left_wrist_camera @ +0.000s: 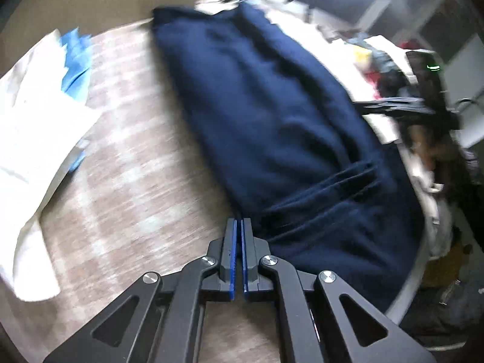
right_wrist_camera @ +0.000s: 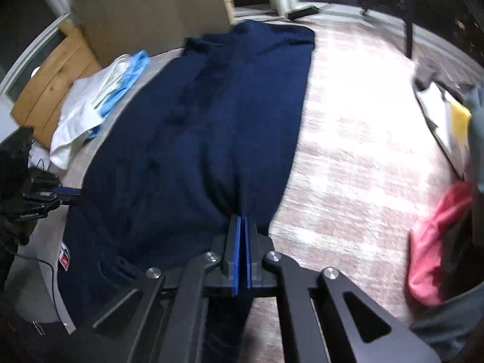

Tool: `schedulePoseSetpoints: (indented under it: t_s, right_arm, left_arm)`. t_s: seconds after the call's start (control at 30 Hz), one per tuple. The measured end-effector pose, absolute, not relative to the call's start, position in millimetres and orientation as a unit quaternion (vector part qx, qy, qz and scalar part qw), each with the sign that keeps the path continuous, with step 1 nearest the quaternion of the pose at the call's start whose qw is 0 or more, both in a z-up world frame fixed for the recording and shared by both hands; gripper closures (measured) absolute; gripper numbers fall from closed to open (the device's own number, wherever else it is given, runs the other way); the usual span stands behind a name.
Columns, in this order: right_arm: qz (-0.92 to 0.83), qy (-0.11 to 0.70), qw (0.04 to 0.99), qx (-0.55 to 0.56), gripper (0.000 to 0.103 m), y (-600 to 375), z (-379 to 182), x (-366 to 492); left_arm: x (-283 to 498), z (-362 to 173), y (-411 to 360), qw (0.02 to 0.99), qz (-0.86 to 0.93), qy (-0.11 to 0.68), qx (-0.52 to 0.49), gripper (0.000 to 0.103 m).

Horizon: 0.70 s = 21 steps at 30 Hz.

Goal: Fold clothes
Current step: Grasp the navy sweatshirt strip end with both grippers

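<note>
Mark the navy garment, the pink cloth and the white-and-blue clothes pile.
navy garment (right_wrist_camera: 211, 121), right wrist view, middle of the spread fabric.
pink cloth (right_wrist_camera: 435, 242), right wrist view, centre of the bunched fabric at the right edge.
white-and-blue clothes pile (left_wrist_camera: 39, 121), left wrist view, white top layer.

There is one dark blue garment (right_wrist_camera: 211, 127), long and spread over the tabletop (right_wrist_camera: 357, 163); it is the only piece of this colour. On it I count one small red and white label (right_wrist_camera: 64, 259), near its lower left edge.

There are two grippers: the left gripper (left_wrist_camera: 238, 227) and the right gripper (right_wrist_camera: 243, 224). Each has two fingers, so four fingers together, and each pair carries two blue pads.

Beside the garment lies one white cloth (right_wrist_camera: 78, 118) with one light blue piece (right_wrist_camera: 127, 84) on it. On the opposite side there is one pink cloth (right_wrist_camera: 435, 242). One wooden board (right_wrist_camera: 51, 87) stands behind the white cloth.
</note>
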State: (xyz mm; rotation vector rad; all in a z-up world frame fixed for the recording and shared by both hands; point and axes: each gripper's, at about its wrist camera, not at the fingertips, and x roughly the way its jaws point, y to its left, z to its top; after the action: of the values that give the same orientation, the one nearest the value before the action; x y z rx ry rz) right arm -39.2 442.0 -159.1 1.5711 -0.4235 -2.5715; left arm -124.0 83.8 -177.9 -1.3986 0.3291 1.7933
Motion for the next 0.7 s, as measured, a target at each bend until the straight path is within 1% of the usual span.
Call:
schedulePoseSetpoints:
  t_s: [0.03, 0.13, 0.17, 0.2, 0.23, 0.33, 0.37, 0.4, 0.43, 0.47, 0.53, 0.63, 0.7]
  right_arm:
    - [-0.844, -0.139, 0.046, 0.516, 0.099, 442.2, -155.4, -38.0]
    - [-0.846, -0.141, 0.041, 0.513, 0.088, 442.8, -142.6, -32.0]
    - [-0.849, -0.149, 0.046, 0.505, 0.079, 443.4, -134.3, -25.0]
    - [-0.853, -0.155, 0.051, 0.495, 0.074, 443.3, -125.1, -15.1]
    - [-0.858, -0.159, 0.056, 0.486, 0.065, 441.7, -116.9, -2.9]
    - [-0.863, -0.167, 0.074, 0.47, 0.065, 435.0, -105.6, 24.1]
    - [-0.862, -0.17, 0.08, 0.471, 0.065, 430.7, -107.1, 28.6]
    - [-0.858, -0.168, 0.083, 0.479, 0.066, 425.2, -111.9, 30.4]
    - [-0.853, -0.166, 0.085, 0.487, 0.066, 419.6, -116.6, 32.2]
    - [-0.849, -0.164, 0.088, 0.495, 0.067, 414.1, -121.4, 33.9]
    - [-0.843, -0.167, 0.093, 0.503, 0.067, 406.0, -124.8, 34.3]
    - [-0.85, -0.182, 0.092, 0.486, 0.067, 406.6, -102.5, 39.0]
    - [-0.863, -0.188, 0.09, 0.46, 0.067, 412.4, -68.6, 45.7]
  left_arm:
    - [-123.4, -176.5, 82.7, 0.405, 0.713, 0.137, -0.555, 0.101]
    - [-120.9, -165.5, 81.6, 0.39, 0.724, 0.146, -0.551, 0.1]
    - [-119.0, -158.0, 74.1, 0.389, 0.729, 0.138, -0.547, 0.098]
    - [-117.0, -150.6, 66.7, 0.387, 0.734, 0.132, -0.542, 0.094]
    - [-114.0, -144.2, 59.2, 0.385, 0.739, 0.129, -0.538, 0.093]
    - [-101.6, -128.8, 54.6, 0.402, 0.74, 0.113, -0.527, 0.092]
    - [-96.1, -128.2, 60.1, 0.417, 0.732, 0.101, -0.529, 0.09]
    - [-91.6, -130.1, 65.5, 0.425, 0.726, 0.094, -0.532, 0.086]
    - [-86.5, -133.0, 74.3, 0.431, 0.72, 0.089, -0.536, 0.087]
    - [-79.3, -139.4, 94.5, 0.431, 0.716, 0.095, -0.541, 0.09]
    - [-78.6, -132.7, 95.4, 0.438, 0.714, 0.091, -0.539, 0.09]
    - [-85.8, -112.0, 97.4, 0.442, 0.717, 0.079, -0.533, 0.09]
    - [-95.4, -86.4, 98.6, 0.443, 0.732, 0.089, -0.51, 0.088]
